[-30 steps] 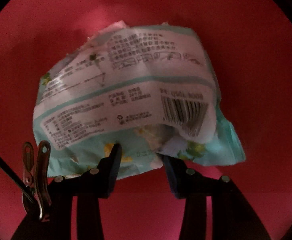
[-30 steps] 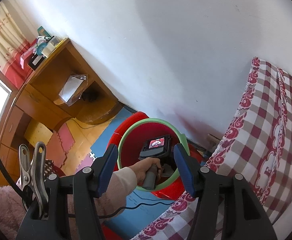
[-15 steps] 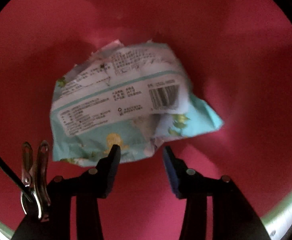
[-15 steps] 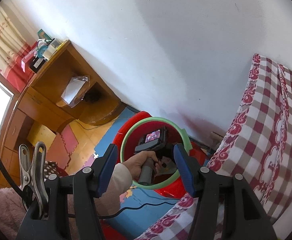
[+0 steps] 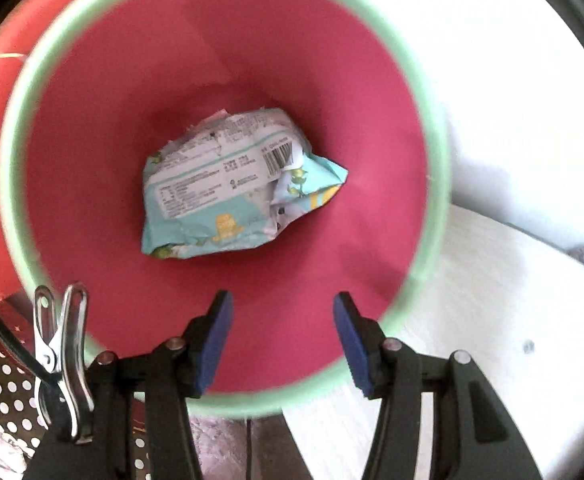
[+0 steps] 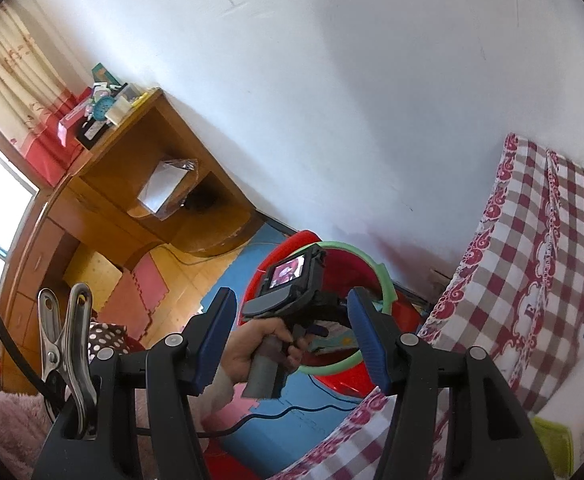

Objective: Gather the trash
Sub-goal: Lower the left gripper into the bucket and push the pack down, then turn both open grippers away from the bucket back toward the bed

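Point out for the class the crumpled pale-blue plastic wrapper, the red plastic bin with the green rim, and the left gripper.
Crumpled pale-blue plastic wrapper (image 5: 228, 184): left wrist view, on its white printed label.
Red plastic bin with the green rim (image 5: 92, 140): left wrist view, on its inner wall.
Left gripper (image 5: 282, 320): left wrist view, midway between its blue fingertips.

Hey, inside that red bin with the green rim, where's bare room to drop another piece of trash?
Bare red floor rings the crumpled pale blue wrapper, widest between it and the red bin's green rim on the right. The centre is taken. The left gripper, jaws opening, holds nothing.
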`<state>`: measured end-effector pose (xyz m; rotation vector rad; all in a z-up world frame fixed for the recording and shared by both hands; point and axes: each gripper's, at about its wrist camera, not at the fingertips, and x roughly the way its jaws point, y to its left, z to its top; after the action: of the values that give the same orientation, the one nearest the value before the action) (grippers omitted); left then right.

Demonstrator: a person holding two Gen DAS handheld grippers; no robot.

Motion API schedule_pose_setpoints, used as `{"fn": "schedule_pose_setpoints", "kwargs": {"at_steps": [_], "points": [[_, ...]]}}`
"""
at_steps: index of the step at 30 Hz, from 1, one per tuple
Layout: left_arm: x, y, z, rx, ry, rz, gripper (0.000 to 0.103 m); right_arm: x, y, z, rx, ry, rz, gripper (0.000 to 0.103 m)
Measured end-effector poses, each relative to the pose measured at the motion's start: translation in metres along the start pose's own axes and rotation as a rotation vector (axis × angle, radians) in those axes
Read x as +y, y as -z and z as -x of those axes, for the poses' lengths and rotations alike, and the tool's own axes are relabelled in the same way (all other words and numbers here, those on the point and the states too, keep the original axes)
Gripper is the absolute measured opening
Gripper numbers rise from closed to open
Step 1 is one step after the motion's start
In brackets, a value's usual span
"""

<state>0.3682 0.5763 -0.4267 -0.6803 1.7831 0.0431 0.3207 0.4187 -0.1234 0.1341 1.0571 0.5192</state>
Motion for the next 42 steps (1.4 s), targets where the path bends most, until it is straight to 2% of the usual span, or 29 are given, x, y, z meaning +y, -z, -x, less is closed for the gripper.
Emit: {"fn": "schedule_pose_setpoints", "kwargs": {"at_steps": [8,13,26,30,36,42], "points": [[-0.002,0.045,0.074,-0.148,-0.002,-0.031,0.055,0.016,0.007,0.035,-0.027,-0.014,0.007,0.06],[-0.01,0.072,0.117,-0.254,-0.036,-0.073,0.055,0.027,0.015,0.056,-0.033,-0.027,0.026,0.06],[-0.016,0.142,0.195,-0.438,-0.052,-0.088,0.055,0.04,0.037,0.125,-0.071,-0.077,0.079,0.06],[-0.023,0.168,0.22,-0.508,-0.085,-0.101,0.055,0.039,0.049,0.146,-0.066,-0.114,0.095,0.06],[-0.036,0.212,0.252,-0.569,-0.099,-0.112,0.055,0.035,0.069,0.179,-0.062,-0.171,0.108,0.06],[-0.058,0.251,0.269,-0.602,-0.095,-0.13,0.055,0.029,0.081,0.207,-0.077,-0.193,0.102,0.06]]}}
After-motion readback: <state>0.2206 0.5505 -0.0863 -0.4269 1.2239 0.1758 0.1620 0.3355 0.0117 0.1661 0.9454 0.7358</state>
